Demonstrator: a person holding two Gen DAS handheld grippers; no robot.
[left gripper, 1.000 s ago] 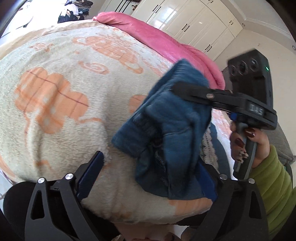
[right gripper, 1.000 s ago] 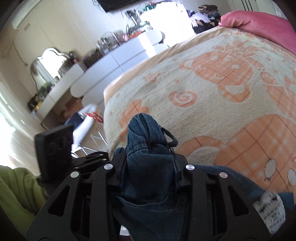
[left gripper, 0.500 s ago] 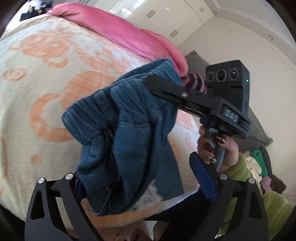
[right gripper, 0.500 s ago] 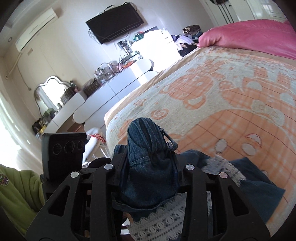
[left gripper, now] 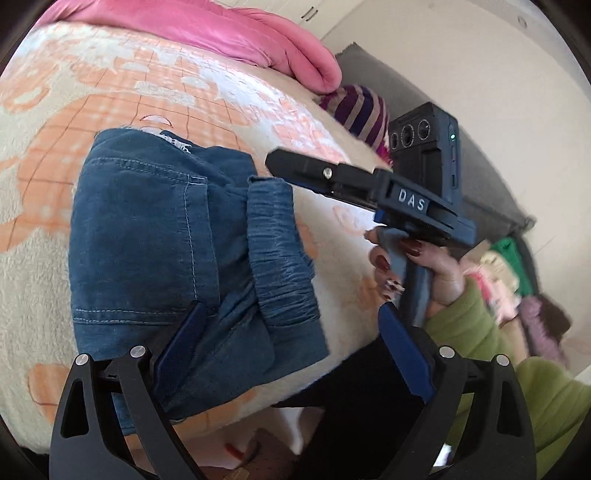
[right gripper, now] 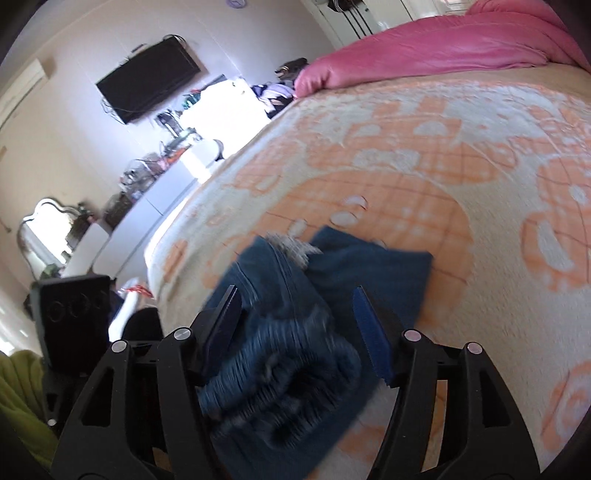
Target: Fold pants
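Observation:
The blue denim pants (left gripper: 177, 251) lie folded on the cream and orange blanket (left gripper: 74, 122) near the bed's front edge, elastic waistband (left gripper: 280, 258) on the right. My left gripper (left gripper: 291, 347) is open, its left pad over the pants' near edge. My right gripper (left gripper: 273, 162) hovers just above the waistband, seen side-on. In the right wrist view the pants (right gripper: 295, 332) lie between the open fingers of my right gripper (right gripper: 299, 321), with the waistband nearest.
A pink duvet (left gripper: 221, 33) lies along the far side of the bed. A striped cushion (left gripper: 358, 110) sits at the bed's right. A dresser with mirror (right gripper: 110, 221) and a wall TV (right gripper: 147, 81) stand beyond the bed. Clothes (left gripper: 509, 280) lie piled right.
The right gripper has opened and let go of the pants. The pants dropped from hanging in the air to lying flat on the blanket. Both grippers swung to the right.

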